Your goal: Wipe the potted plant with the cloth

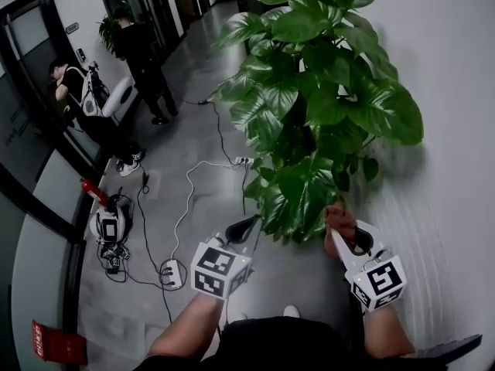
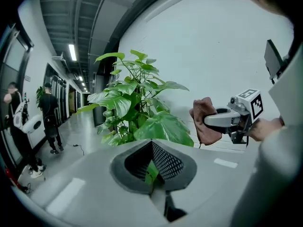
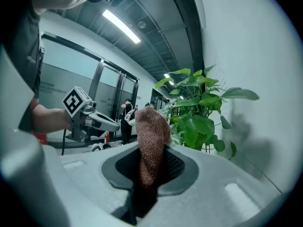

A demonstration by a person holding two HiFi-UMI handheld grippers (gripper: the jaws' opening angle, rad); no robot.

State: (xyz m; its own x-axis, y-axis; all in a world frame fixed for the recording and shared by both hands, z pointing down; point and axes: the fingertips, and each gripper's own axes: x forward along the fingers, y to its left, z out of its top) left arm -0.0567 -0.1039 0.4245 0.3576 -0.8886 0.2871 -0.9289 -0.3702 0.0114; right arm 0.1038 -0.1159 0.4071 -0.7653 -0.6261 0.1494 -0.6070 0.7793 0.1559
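The potted plant with broad green leaves stands against the white wall; it also shows in the left gripper view and the right gripper view. My right gripper is shut on a brown cloth, held at the plant's lower right leaves. My left gripper is at the lower left leaves, with its jaws closed on the edge of a small green leaf. The pot is hidden under the foliage.
Cables and a power strip lie on the grey floor to the left. A red fire extinguisher and a small device sit by the glass wall. Two people stand far down the corridor. The white wall is close on the right.
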